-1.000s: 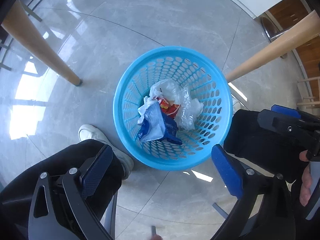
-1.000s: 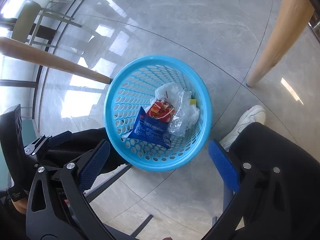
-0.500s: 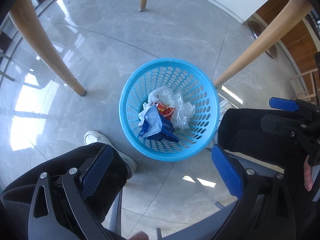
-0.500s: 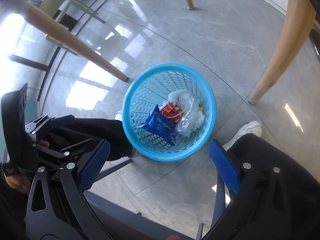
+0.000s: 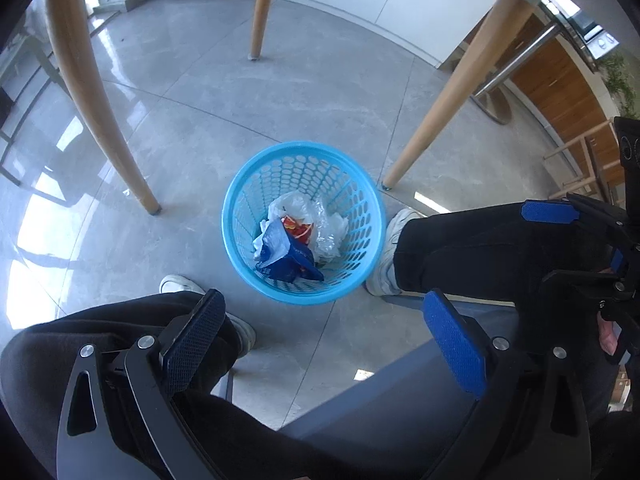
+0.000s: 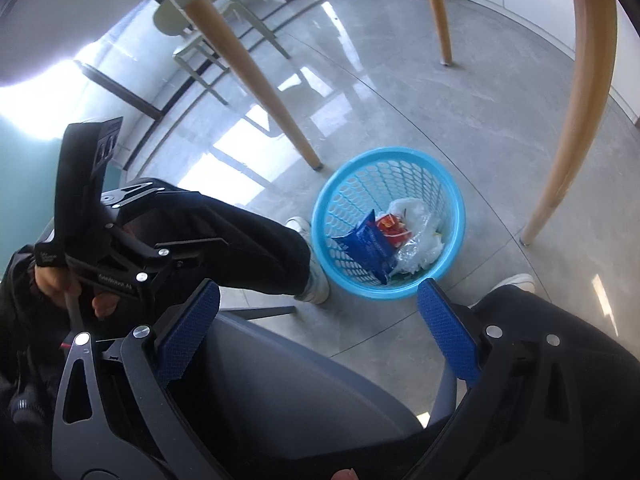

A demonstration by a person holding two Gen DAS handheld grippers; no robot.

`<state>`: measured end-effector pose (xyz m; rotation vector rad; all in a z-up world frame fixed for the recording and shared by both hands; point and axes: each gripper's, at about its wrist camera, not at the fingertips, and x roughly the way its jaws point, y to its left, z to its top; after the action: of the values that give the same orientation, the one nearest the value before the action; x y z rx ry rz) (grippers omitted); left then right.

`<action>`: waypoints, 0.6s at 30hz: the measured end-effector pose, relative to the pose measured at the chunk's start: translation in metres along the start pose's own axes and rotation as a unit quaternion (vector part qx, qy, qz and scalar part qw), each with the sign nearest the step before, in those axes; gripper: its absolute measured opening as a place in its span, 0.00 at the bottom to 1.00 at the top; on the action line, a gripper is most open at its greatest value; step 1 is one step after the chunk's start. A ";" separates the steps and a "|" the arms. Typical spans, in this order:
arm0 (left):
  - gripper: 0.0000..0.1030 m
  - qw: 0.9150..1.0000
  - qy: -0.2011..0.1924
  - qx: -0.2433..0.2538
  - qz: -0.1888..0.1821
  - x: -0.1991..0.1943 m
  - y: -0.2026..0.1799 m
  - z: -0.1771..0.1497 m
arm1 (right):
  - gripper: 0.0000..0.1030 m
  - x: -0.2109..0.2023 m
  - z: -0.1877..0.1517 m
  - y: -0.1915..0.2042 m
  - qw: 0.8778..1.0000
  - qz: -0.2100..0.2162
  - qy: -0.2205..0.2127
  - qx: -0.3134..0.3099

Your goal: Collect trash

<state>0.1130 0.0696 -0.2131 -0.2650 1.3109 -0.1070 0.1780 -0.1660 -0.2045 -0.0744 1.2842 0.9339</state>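
Both grippers are hanging released and empty: left gripper (image 5: pixel 320 344), right gripper (image 6: pixel 316 332). Blue basket (image 5: pixel 236 216) is sitting on the floor (image 5: pixel 192 128) between the person's shoes, ahead of and below both sets of fingers, well apart. Blue packet (image 5: pixel 290 258), red wrapper (image 5: pixel 296 232) and clear plastic bag (image 5: pixel 320 220) are lying inside. Neither hand is looking clearly nearer.

1. Left wrist cam: looks steeply down along the left gripper (image 5: pixel 320 336) from above the seated person's knees, blue basket (image 5: pixel 240 236) mid-frame, well below.
2. Right wrist cam: same downward aim along the right gripper (image 6: pixel 316 328), basket (image 6: pixel 328 200) offset right of centre.
3. Overlap: basket, its trash, grey floor (image 5: pixel 304 92), wooden table legs (image 6: pixel 256 76), both shoes. Each cam catches the other gripper at its frame edge.
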 end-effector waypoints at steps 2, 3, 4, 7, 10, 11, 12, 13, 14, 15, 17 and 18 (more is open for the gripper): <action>0.94 1.000 -0.008 -0.001 -0.002 -0.008 -0.003 -0.004 | 0.92 -0.009 -0.006 0.005 1.000 0.002 -0.008 -0.007; 0.94 1.000 -0.012 0.001 -0.003 -0.011 -0.004 -0.006 | 0.92 -0.012 -0.009 0.008 1.000 0.003 -0.011 -0.010; 0.94 1.000 -0.017 0.003 -0.002 -0.015 -0.005 -0.007 | 0.92 -0.016 -0.012 0.010 1.000 0.003 -0.016 -0.014; 0.94 1.000 -0.030 -0.001 -0.004 -0.024 -0.007 -0.009 | 0.92 -0.024 -0.016 0.016 0.999 -0.002 -0.024 -0.030; 0.94 0.999 -0.042 -0.007 -0.010 -0.031 -0.007 -0.009 | 0.92 -0.028 -0.017 0.021 0.999 -0.008 -0.034 -0.040; 0.94 0.999 -0.045 -0.007 -0.012 -0.034 -0.008 -0.011 | 0.92 -0.029 -0.018 0.022 0.998 -0.008 -0.036 -0.042; 0.94 0.999 -0.047 -0.007 -0.012 -0.035 -0.009 -0.011 | 0.92 -0.031 -0.019 0.023 0.998 -0.008 -0.038 -0.043; 0.94 0.999 -0.048 -0.007 -0.012 -0.036 -0.010 -0.011 | 0.92 -0.032 -0.019 0.023 0.998 -0.007 -0.039 -0.044; 0.94 0.999 -0.049 -0.005 -0.011 -0.037 -0.011 -0.011 | 0.92 -0.031 -0.019 0.023 0.998 -0.005 -0.040 -0.045; 0.94 0.999 -0.050 -0.003 -0.012 -0.037 -0.011 -0.011 | 0.92 -0.031 -0.020 0.024 0.998 -0.005 -0.039 -0.047; 0.94 0.999 -0.051 0.000 -0.012 -0.038 -0.013 -0.012 | 0.92 -0.032 -0.020 0.025 0.998 -0.005 -0.039 -0.049; 0.94 0.999 -0.050 0.002 -0.009 -0.037 -0.014 -0.011 | 0.92 -0.032 -0.020 0.026 0.998 -0.005 -0.040 -0.050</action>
<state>0.0937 0.0634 -0.1775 -0.2751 1.2087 -0.1111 0.1470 -0.1776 -0.1727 -0.1199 1.1618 0.9839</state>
